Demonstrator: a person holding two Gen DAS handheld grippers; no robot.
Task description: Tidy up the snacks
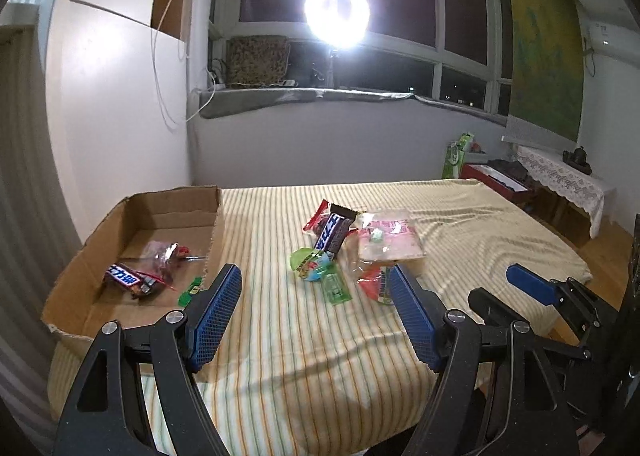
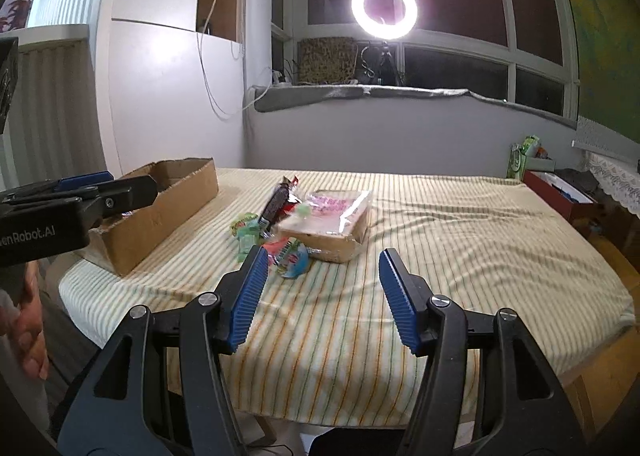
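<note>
Both tongs stand open w/ nothing between the blue pads. Left gripper (image 1: 314, 284) hovers over the near part of the striped cloth (image 1: 304, 356), just right of the cardboard box (image 1: 132, 208); right gripper (image 2: 324, 268) hangs over the cloth's near-middle, snack pile just beyond its left finger. A hand (image 2: 28, 328) shows at the left edge of the right wrist view.

Pile sits mid-table: dark choc bar (image 1: 334, 234) tilted on top of a red wrapper (image 1: 316, 218), green round pack (image 1: 310, 264) & small green sachet (image 1: 338, 288) nearer, clear-wrapped flat pkg w/ pink print (image 1: 390, 238) to the right, touching the rest.

Box at the left edge of the table, open top. Inside: another choc bar (image 1: 122, 276), clear bag w/ red bits (image 1: 164, 256), green sachet (image 1: 192, 290) by the box's right wall.

Far side: lit ring light (image 2: 384, 10) on the sill.
</note>
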